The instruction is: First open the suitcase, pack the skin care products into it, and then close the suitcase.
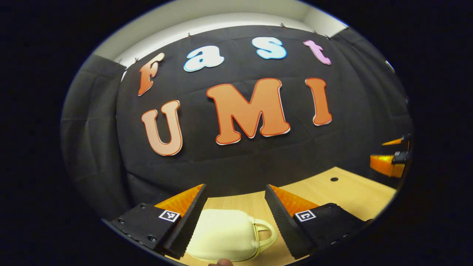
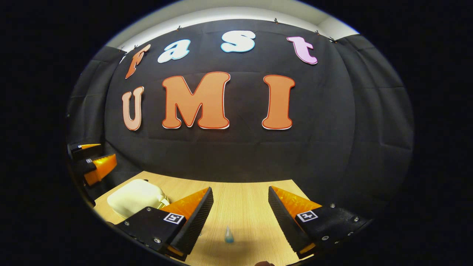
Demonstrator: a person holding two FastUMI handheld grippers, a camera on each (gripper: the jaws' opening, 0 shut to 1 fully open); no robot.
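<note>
Left gripper view, nearest part: the left gripper (image 1: 235, 207) has its two black fingers with orange backs spread wide, and nothing is held between them. Each finger (image 1: 184, 221) carries a small square marker on its base. Just under and between the fingers lies the suitcase (image 1: 225, 236), a small cream-coloured case with rounded corners. It is closed and lies flat on the wooden table (image 1: 347, 192). Its loop handle (image 1: 266, 232) points toward the right finger, near it, but I cannot tell if they touch. Farther on the table there is a small dark hole (image 1: 334, 179). At the right edge the right gripper (image 1: 391, 159) appears, orange and black, above the table.

In the right gripper view, the right gripper (image 2: 240, 207) is also wide open and holds nothing. Between its fingers, low on the table (image 2: 240, 199), stands a small skin care product (image 2: 229, 235), a bluish bottle with a pointed top; it is upright and apart from both fingers. Behind the left finger (image 2: 192, 218), the suitcase (image 2: 135, 197) lies closed on the table's left part. Beyond it, at the left edge, the left gripper (image 2: 92, 162) is seen above the suitcase. Farthest is the black cloth wall (image 2: 332, 147) of the booth.
</note>
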